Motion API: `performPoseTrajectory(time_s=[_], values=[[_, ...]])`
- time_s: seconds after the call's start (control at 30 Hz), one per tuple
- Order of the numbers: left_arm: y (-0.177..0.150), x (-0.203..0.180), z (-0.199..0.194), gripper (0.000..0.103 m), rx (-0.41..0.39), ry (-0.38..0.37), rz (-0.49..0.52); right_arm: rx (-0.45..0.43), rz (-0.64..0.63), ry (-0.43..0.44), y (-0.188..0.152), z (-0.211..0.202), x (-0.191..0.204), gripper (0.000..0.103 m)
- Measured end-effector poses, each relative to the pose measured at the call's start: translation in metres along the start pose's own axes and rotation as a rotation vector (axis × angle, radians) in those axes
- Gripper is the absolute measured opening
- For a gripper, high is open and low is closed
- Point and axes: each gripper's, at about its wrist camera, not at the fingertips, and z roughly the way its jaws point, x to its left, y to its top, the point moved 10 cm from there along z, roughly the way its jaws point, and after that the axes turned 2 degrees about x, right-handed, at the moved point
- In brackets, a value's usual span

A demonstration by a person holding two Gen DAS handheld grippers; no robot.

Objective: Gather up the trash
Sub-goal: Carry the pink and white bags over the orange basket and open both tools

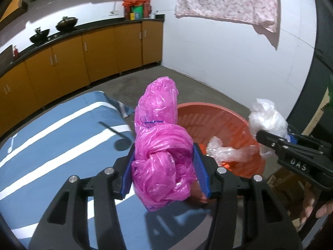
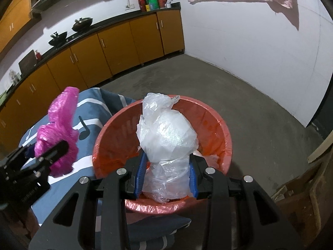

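Note:
My left gripper (image 1: 164, 166) is shut on a crumpled pink plastic bag (image 1: 162, 137), which stands up between its blue pads over the edge of the blue striped cloth. The same pink plastic bag (image 2: 60, 137) shows at the left of the right wrist view, held by the left gripper (image 2: 52, 154). My right gripper (image 2: 165, 177) is shut on a wad of clear plastic wrap (image 2: 166, 137) directly above the orange bin (image 2: 220, 129). In the left wrist view the clear wad (image 1: 266, 118) hangs over the orange bin (image 1: 208, 114), which holds more clear plastic (image 1: 226, 152).
A blue cloth with white stripes (image 1: 52, 145) covers the surface left of the bin. Orange cabinets (image 2: 124, 48) with a dark counter and pans line the far wall. Bare concrete floor (image 2: 249, 95) lies beyond. Wooden pieces (image 2: 301, 187) sit at the right. A flowered cloth (image 1: 226, 0) hangs on the wall.

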Motion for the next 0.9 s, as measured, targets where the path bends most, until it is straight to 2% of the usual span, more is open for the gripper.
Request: performPoseTrajectory(time_s=[0.37, 0.63, 0.7, 0.77, 0.9], values=[[0.008, -0.031, 0.034, 0.051, 0.025, -0.069, 0.049, -0.021, 0.063, 0.002, 0.007, 0.005, -0.011, 0.035], [0.007, -0.039, 0.054, 0.052, 0.049, -0.11, 0.07, -0.021, 0.093, 0.015, 0.006, 0.011, -0.017, 0.036], [0.008, -0.038, 0.058, 0.052, 0.056, -0.12, 0.066, -0.024, 0.106, 0.024, 0.006, 0.011, -0.019, 0.037], [0.007, -0.038, 0.061, 0.053, 0.061, -0.127, 0.066, -0.032, 0.119, 0.04, 0.007, 0.009, -0.022, 0.045], [0.006, -0.034, 0.064, 0.064, 0.064, -0.126, 0.057, -0.044, 0.134, 0.056, 0.007, 0.005, -0.027, 0.054]])
